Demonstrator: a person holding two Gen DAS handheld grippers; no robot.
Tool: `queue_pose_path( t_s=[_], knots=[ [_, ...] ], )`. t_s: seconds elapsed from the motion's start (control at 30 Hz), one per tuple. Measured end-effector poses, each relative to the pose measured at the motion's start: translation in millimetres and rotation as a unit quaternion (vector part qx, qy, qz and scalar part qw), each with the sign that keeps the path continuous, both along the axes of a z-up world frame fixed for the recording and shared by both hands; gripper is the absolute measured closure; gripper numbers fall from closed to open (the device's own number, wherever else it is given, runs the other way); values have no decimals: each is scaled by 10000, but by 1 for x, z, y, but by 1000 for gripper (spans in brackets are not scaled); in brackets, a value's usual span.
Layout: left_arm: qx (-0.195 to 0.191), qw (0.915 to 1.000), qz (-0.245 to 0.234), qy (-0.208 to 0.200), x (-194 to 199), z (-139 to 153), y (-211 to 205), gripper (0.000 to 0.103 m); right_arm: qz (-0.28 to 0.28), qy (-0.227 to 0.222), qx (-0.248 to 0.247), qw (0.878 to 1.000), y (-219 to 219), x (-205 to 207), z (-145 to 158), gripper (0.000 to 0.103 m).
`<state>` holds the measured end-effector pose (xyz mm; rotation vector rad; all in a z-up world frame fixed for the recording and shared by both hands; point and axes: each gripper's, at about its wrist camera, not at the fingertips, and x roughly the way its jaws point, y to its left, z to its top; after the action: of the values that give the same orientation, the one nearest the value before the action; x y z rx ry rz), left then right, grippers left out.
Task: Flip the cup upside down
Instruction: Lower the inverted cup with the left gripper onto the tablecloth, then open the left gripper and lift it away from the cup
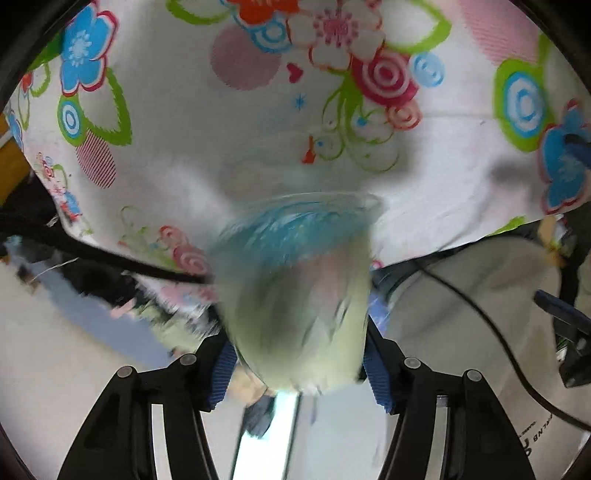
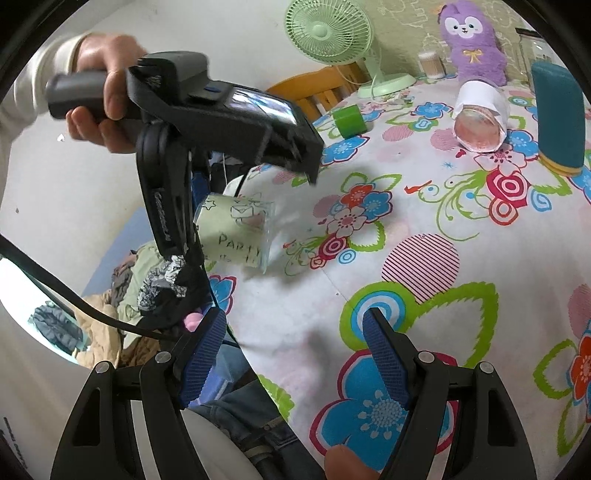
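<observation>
The left gripper (image 1: 297,363) clamps the cup (image 1: 295,295) between its 2 jaws, tipped sideways above the floral tablecloth (image 2: 424,314). The right gripper (image 2: 291,354) hovers nearby, jaws apart and holding nothing.

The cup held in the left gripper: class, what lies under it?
Under the cup, held tilted by the left gripper, lies the flowered tablecloth near its edge, with a shadow on it. The table under the cloth is covered.

A lived-in home. At one o'clock in the right wrist view, a purple plush toy (image 2: 472,40) and green desk fan (image 2: 332,31) stand on the counter's flowered cloth (image 2: 424,221). At eight o'clock, clothes (image 2: 122,295) lie heaped.
</observation>
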<state>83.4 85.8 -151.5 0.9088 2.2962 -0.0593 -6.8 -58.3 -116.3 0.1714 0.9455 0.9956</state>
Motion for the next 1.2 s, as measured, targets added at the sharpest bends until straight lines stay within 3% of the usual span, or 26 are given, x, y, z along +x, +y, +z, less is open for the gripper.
queue_pose_path(
  t_s=[0.13, 0.5, 0.67, 0.83, 1.03, 1.2],
  knots=[
    [449, 9977, -418, 275, -4, -13, -19, 39, -68, 31, 109, 9999, -6, 0, -4, 24],
    [430, 9963, -734, 91, -4, -9, -57, 39, -228, 60, 283, 9993, -27, 5, -6, 24],
    [343, 9960, -830, -17, -6, -6, -49, 21, -240, 6, 196, 9995, -24, 5, -2, 24],
    [-18, 9966, -743, -369, -3, 12, -35, 6, -297, -142, 64, 9994, -18, 1, 8, 24],
    [-596, 9941, -343, -843, 3, 41, -15, 3, -307, -273, -123, 9991, -4, 1, 17, 24],
    [-1262, 9847, 161, -1192, -1, 67, 7, 3, -305, -349, -261, 9986, 10, -2, 25, 24]
  ],
)
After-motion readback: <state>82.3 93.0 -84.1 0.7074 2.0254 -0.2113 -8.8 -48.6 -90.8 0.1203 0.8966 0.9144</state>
